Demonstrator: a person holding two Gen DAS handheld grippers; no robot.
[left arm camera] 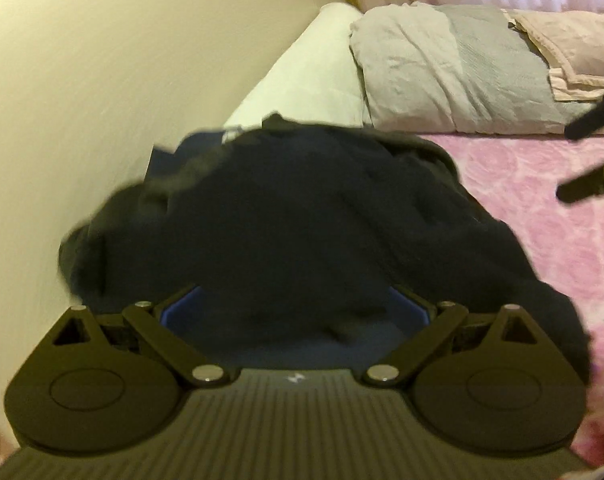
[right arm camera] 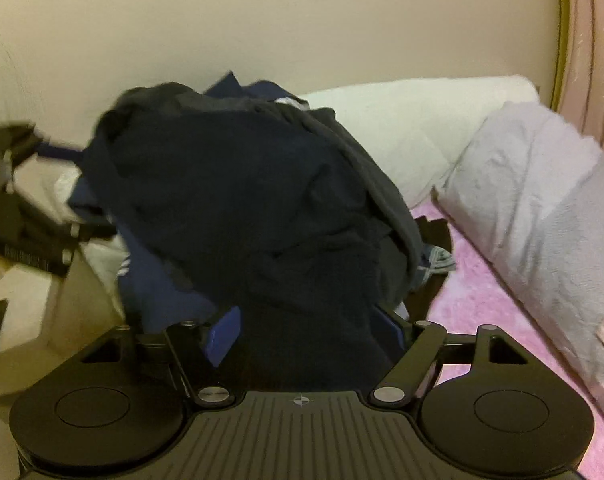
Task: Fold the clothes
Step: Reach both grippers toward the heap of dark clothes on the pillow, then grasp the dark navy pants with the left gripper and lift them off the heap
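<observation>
I'm at the pick-up step: the dark garment pile [right arm camera: 237, 208] sits on the pink bedspread [left arm camera: 542, 208] beside the grey pillow [right arm camera: 534, 200]. Both the left gripper [left arm camera: 293, 300] and right gripper [right arm camera: 302, 320] stand spread with cloth bunched between them; whether either pinches, I can't tell. Next I'd need one garment singled out from that pile.

A pink patterned bedspread [left arm camera: 542, 200] is seen at the right, grey pillows [left arm camera: 442, 80] at the upper right, a cream wall [right arm camera: 261, 20] above.
</observation>
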